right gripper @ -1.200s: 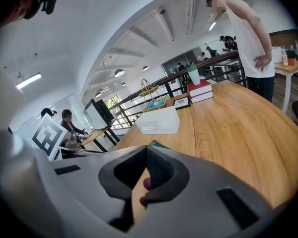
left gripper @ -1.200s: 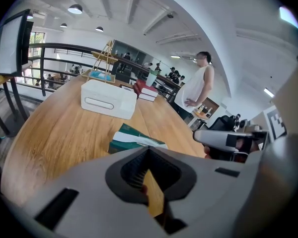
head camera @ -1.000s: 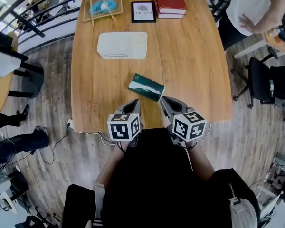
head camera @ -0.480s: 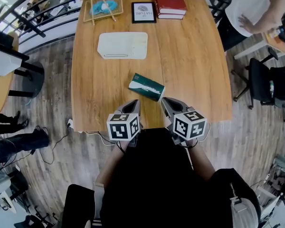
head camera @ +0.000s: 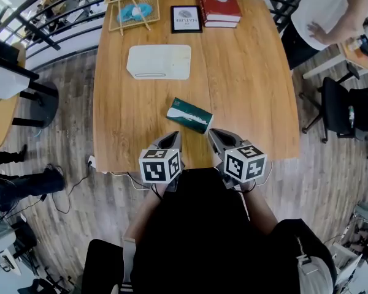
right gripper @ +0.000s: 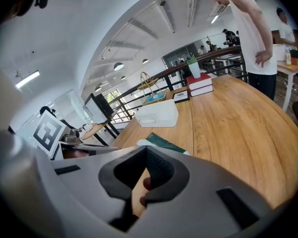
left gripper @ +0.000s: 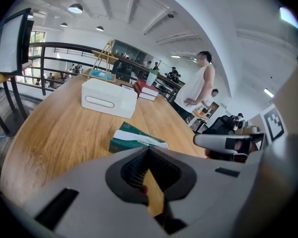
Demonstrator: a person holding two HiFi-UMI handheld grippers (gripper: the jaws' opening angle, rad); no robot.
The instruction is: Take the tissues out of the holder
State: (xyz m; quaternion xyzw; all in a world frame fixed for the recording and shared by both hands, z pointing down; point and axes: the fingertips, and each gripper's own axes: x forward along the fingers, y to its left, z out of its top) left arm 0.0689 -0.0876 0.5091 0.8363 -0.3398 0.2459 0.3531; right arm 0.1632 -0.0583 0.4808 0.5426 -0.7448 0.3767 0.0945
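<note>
- Left claw (head camera: 173, 137) is closed: in the left gripper view the two tips meet with nothing between them.
- Right claw (head camera: 214, 135) is closed too, tips together in the right gripper view, holding nothing.
- Both claws sit side by side over the near edge of the surface (head camera: 251, 78), angled down and forward, and touch nothing.
- Tissue pack (head camera: 189, 115), green and white, lies flat on the surface just ahead of the claws and roughly between them. It is turned at a slant and clear of both tips.
- White holder (head camera: 159, 61) is a flat box with a slot along its near side. It sits further back on the surface, well apart from the tissue pack.
- Far end of the surface: a wire basket (head camera: 132, 12) at the left, a picture frame (head camera: 186, 17) beside it, and a stack of red books (head camera: 219, 5) to the right with a pot on top.
- A person (head camera: 331, 11) in a white top stands off the far right corner of the surface.
</note>
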